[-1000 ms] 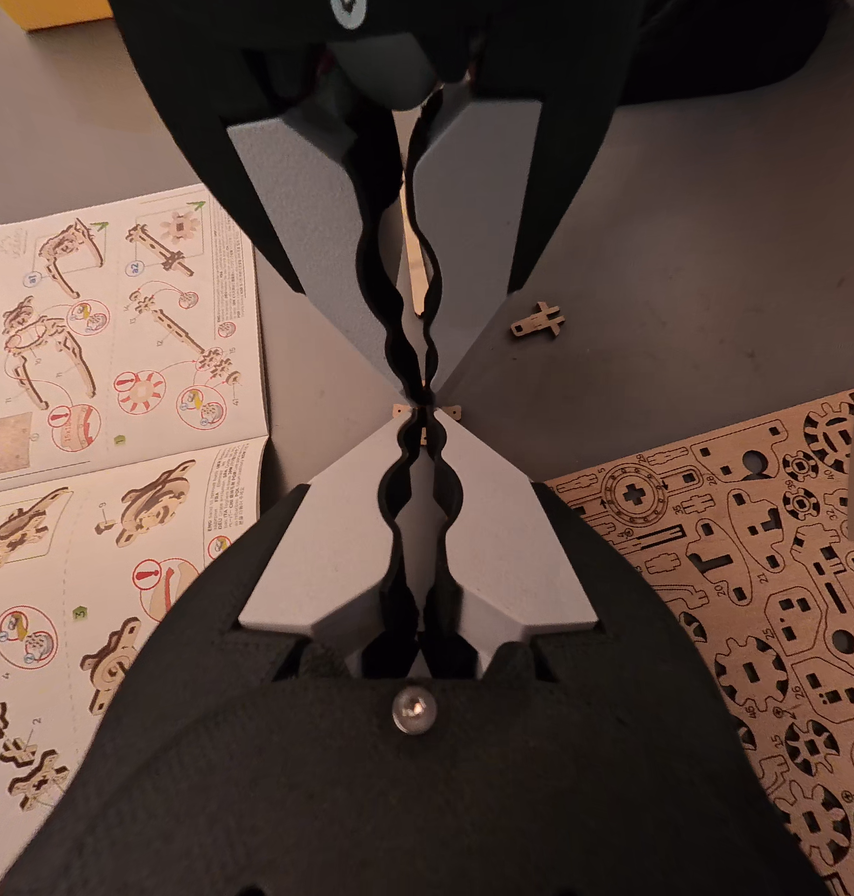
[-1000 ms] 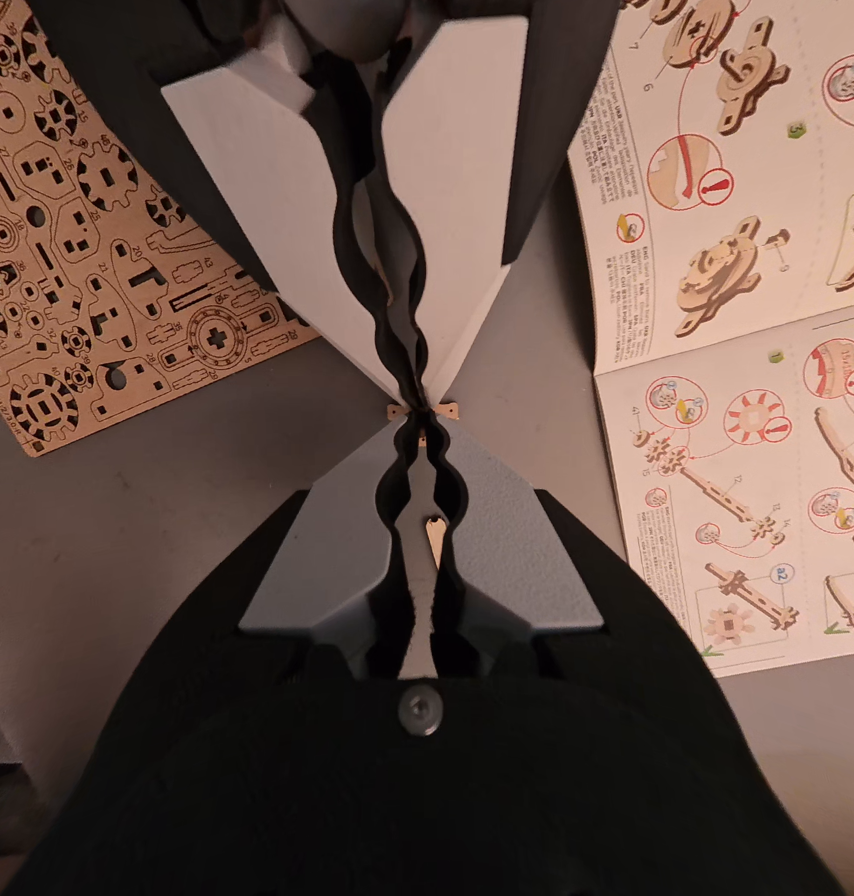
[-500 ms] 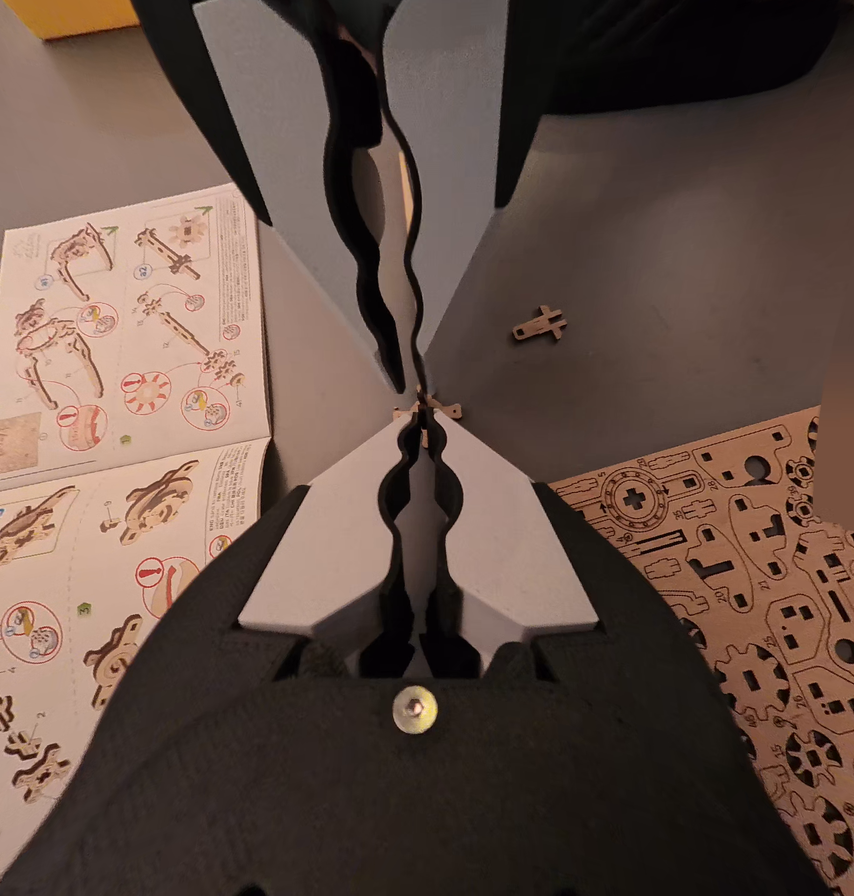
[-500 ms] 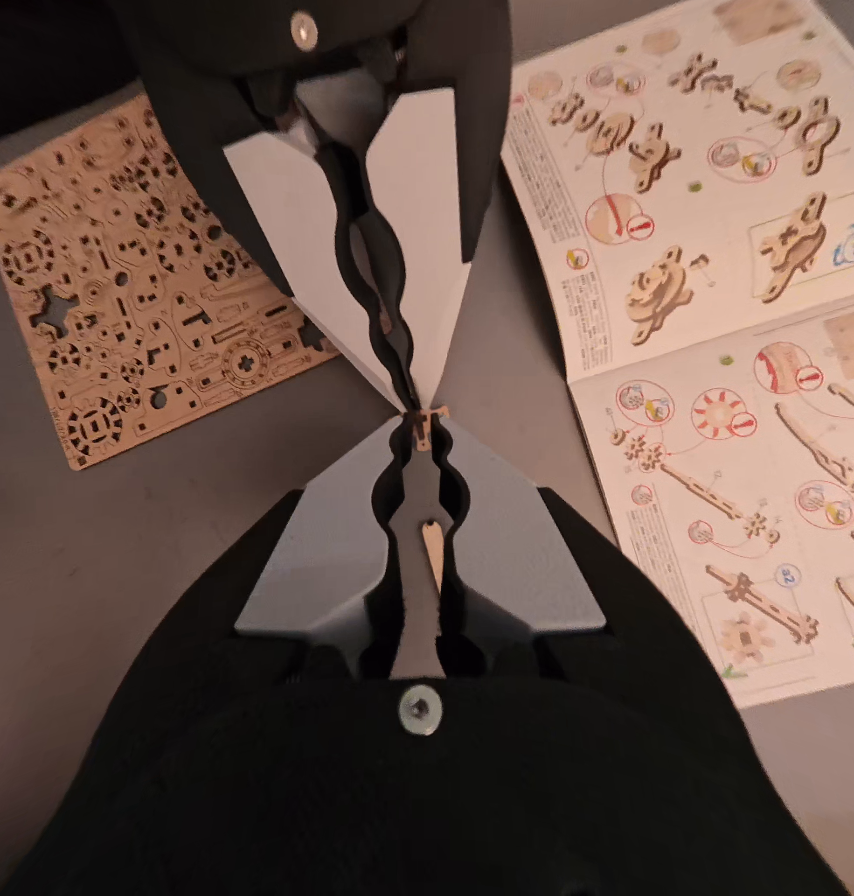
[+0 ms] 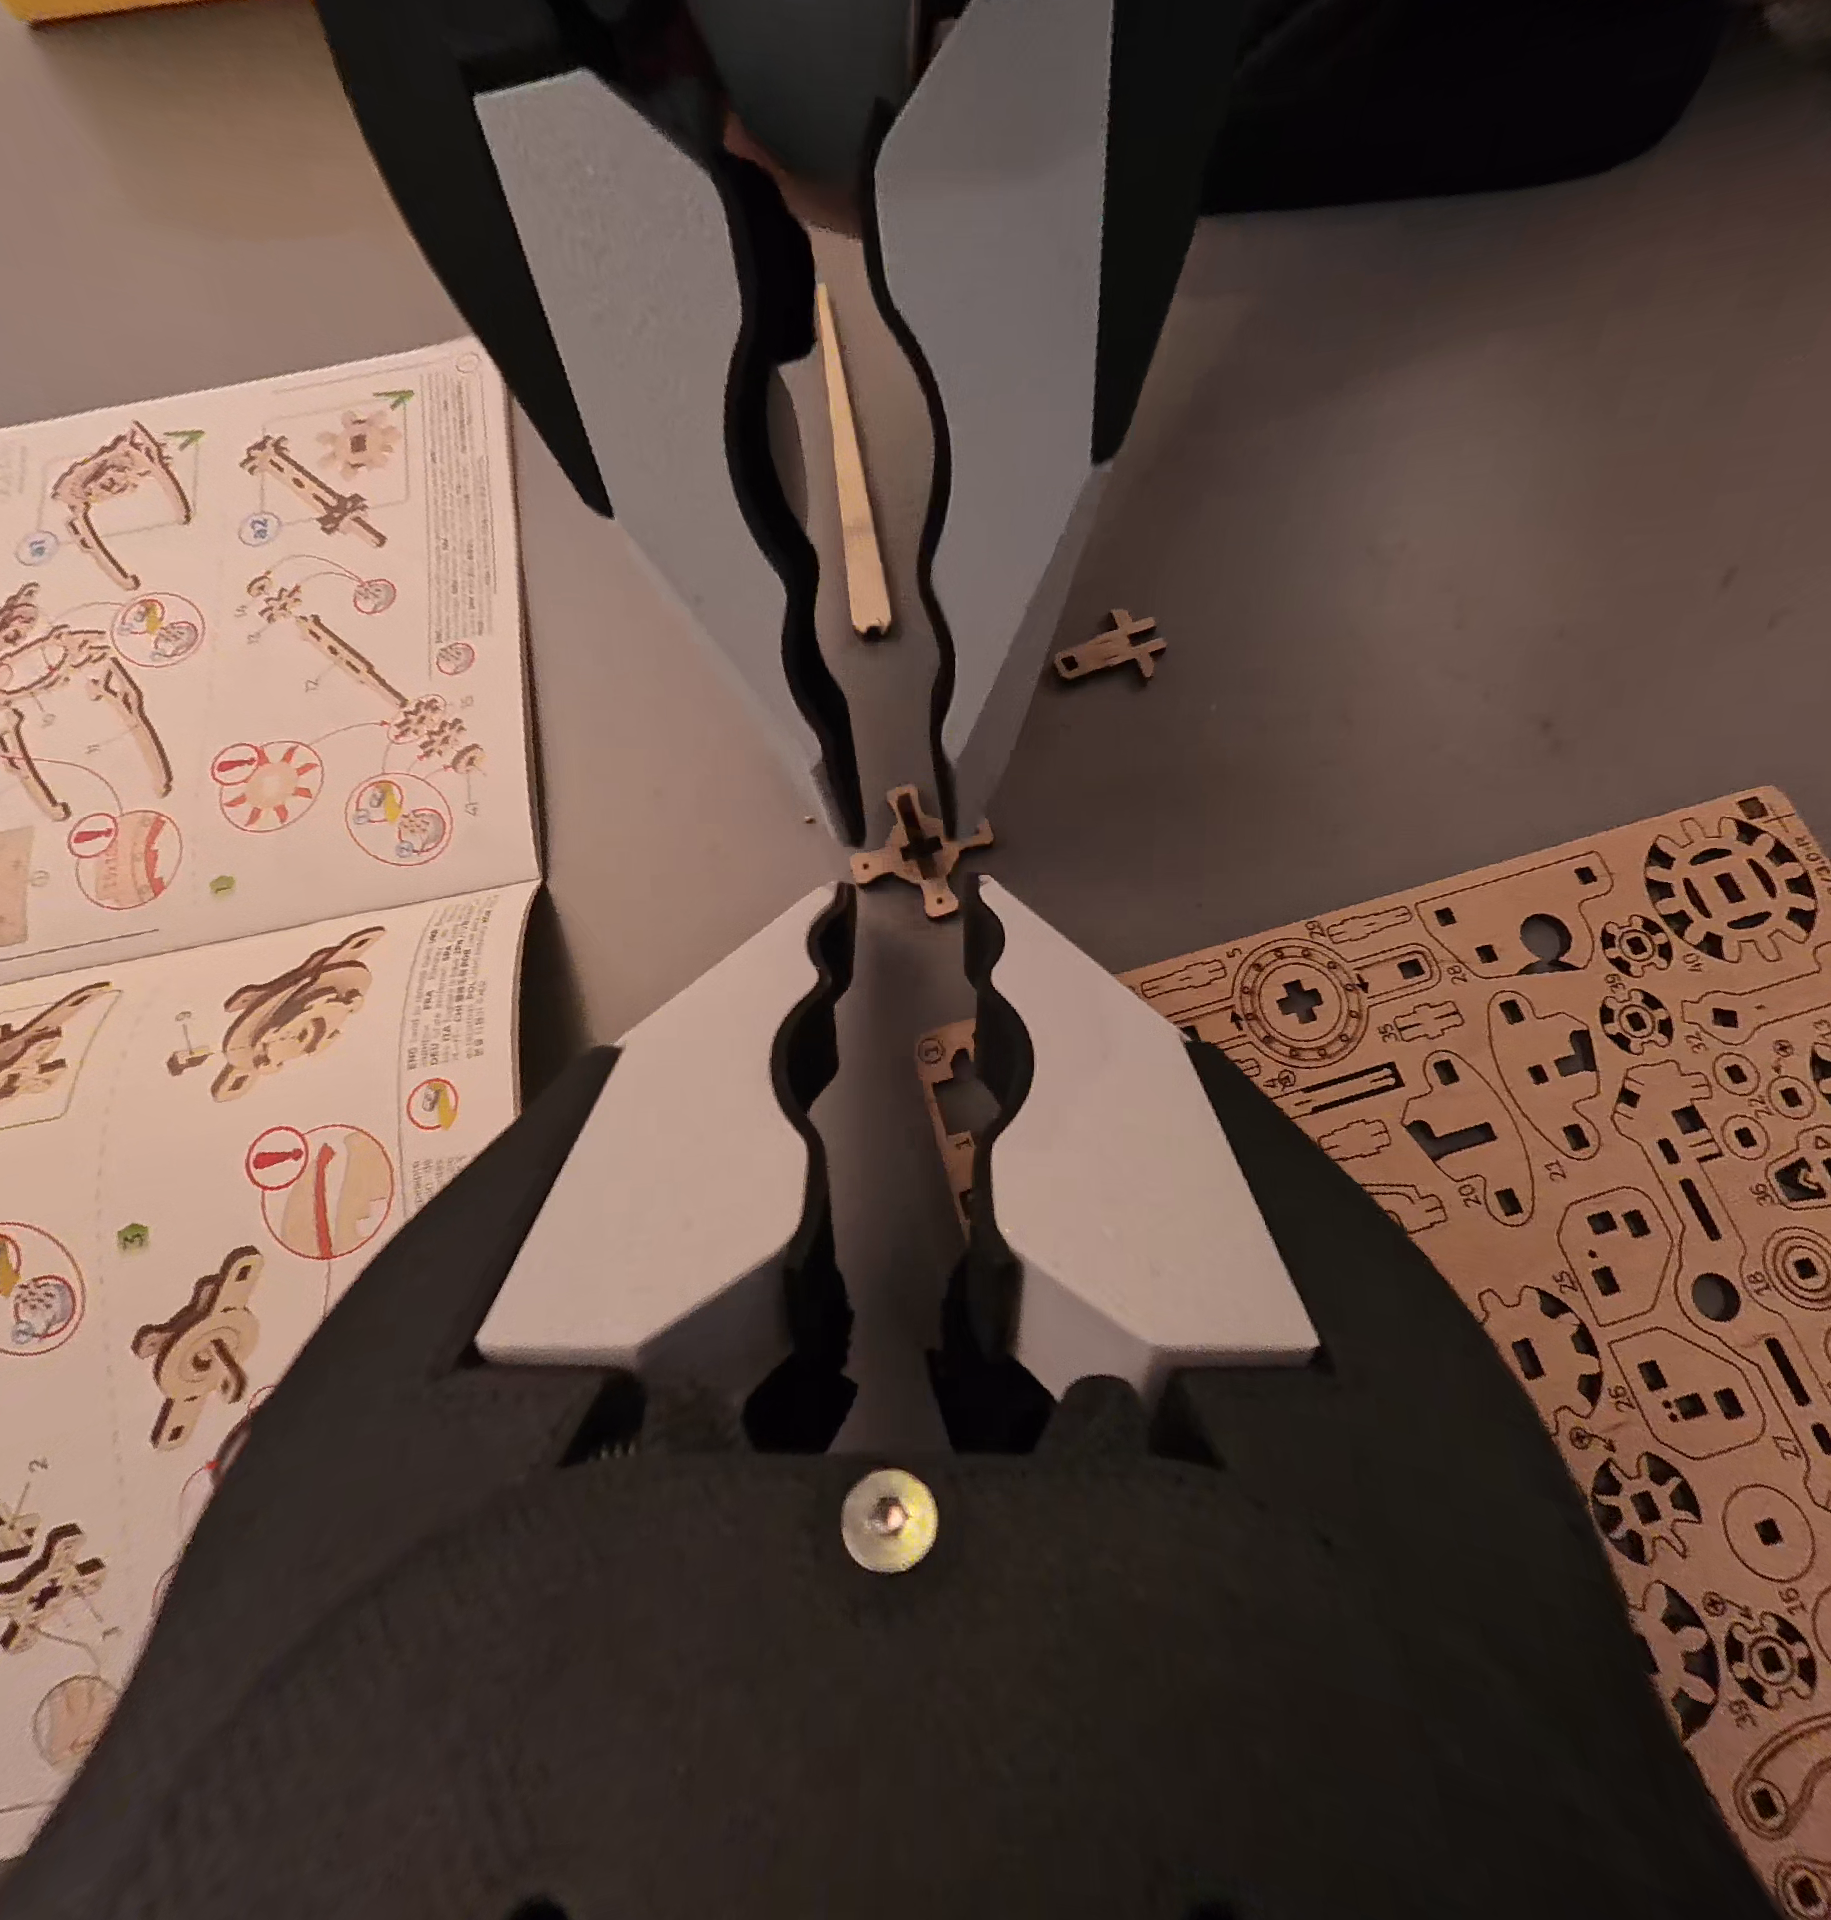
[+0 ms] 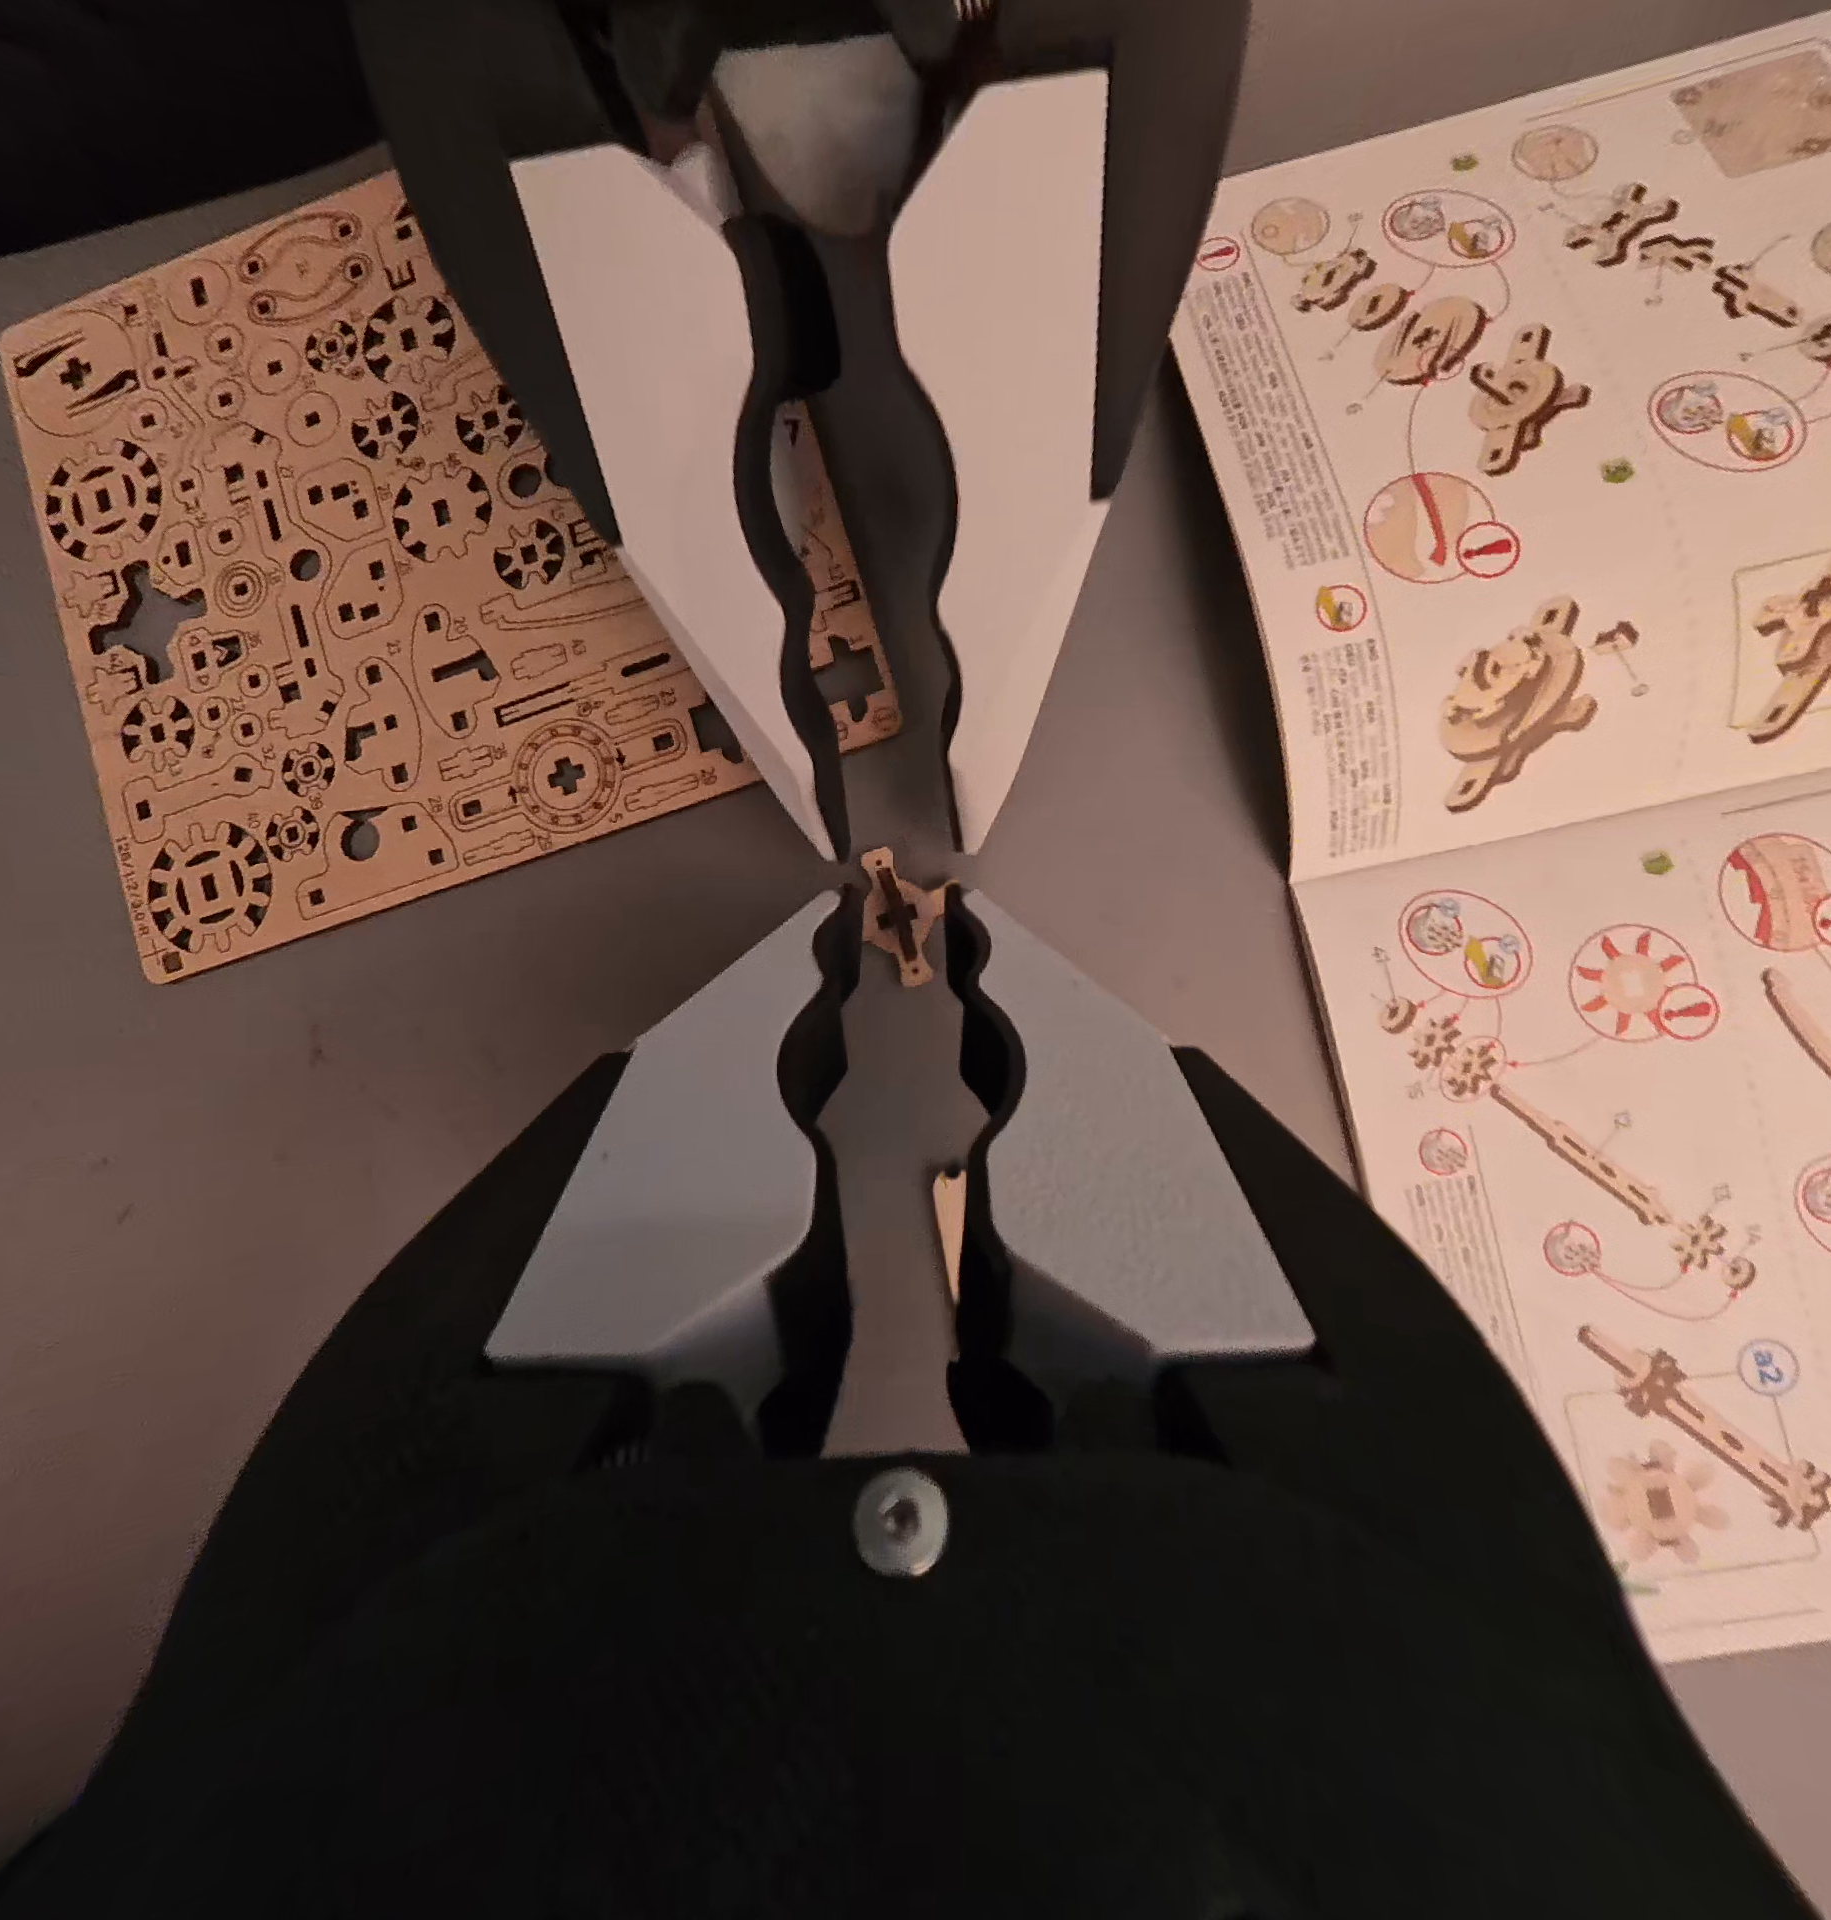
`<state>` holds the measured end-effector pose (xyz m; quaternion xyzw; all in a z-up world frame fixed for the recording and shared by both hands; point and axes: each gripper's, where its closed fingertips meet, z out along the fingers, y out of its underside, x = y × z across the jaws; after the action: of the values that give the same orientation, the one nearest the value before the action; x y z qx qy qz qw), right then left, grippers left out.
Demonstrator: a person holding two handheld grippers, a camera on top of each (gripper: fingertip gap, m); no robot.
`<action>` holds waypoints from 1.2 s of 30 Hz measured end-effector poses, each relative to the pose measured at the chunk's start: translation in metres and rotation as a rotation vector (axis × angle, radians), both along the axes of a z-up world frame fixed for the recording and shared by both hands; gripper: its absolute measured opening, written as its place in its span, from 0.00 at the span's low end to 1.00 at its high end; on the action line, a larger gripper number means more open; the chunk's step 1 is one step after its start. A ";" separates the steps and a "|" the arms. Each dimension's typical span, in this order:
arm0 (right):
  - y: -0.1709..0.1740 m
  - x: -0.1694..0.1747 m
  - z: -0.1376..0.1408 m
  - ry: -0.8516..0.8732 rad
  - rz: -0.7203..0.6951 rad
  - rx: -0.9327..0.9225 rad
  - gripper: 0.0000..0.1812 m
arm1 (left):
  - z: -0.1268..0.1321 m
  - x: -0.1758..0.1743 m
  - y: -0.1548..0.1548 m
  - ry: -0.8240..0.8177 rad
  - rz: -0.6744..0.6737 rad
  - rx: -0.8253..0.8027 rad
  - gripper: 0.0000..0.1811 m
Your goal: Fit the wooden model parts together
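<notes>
A small cross-shaped wooden part (image 5: pixel 921 857) with a cross slot lies face-up between the two grippers' tips, which meet nose to nose over the grey table. My left gripper (image 5: pixel 911 894) is open, its tips on either side of the part's near arm. My right gripper (image 6: pixel 895 904) is open too, with the part (image 6: pixel 895 920) in the gap between its tips. I cannot tell whether either pad touches the part. A thin wooden stick (image 6: pixel 945 1236) leans on the right gripper's right inner pad. The stick also shows in the left wrist view (image 5: pixel 854 499).
A laser-cut wooden parts sheet (image 5: pixel 1565 1195) lies on the table beside the grippers, also in the right wrist view (image 6: pixel 319 582). An open instruction booklet (image 5: pixel 215 831) lies on the other side (image 6: pixel 1565 727). A small loose wooden piece (image 5: pixel 1108 660) lies near the right gripper. The grippers are tip to tip, or close to it. From either gripper's tips it is about 7 centimeters to the thin wooden stick (image 6: pixel 945 1236). My left wrist view (image 5: pixel 880 581) looks at it from another angle.
Both grippers were shut on the cross part, seen edge-on; both have opened. The part now shows its flat face. The stick has shifted against the right gripper's right pad.
</notes>
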<state>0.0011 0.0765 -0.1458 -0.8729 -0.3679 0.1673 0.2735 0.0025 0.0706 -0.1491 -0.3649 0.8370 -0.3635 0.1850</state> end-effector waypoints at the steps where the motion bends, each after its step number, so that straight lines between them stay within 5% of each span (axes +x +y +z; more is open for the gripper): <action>1: 0.000 -0.002 -0.002 0.001 0.007 -0.003 0.08 | -0.001 0.000 -0.001 0.003 -0.002 0.001 0.10; 6: 0.000 -0.005 -0.008 -0.020 0.021 0.019 0.01 | -0.005 0.000 -0.002 0.015 -0.002 0.006 0.09; 21: -0.002 -0.006 -0.010 0.006 0.009 0.058 0.01 | 0.007 0.003 -0.004 -0.010 0.033 -0.071 0.07; 24: -0.002 -0.007 -0.008 0.015 0.025 0.085 0.07 | 0.011 0.005 -0.003 -0.018 0.050 -0.100 0.07; 36: -0.004 -0.009 0.080 0.514 0.047 0.301 0.20 | 0.049 0.016 0.004 -0.118 0.104 -0.296 0.08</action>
<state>-0.0084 0.0720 -0.0656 -0.7428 -0.3276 0.3326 0.4799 0.0184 0.0750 -0.0998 -0.4089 0.7419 -0.4936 0.1965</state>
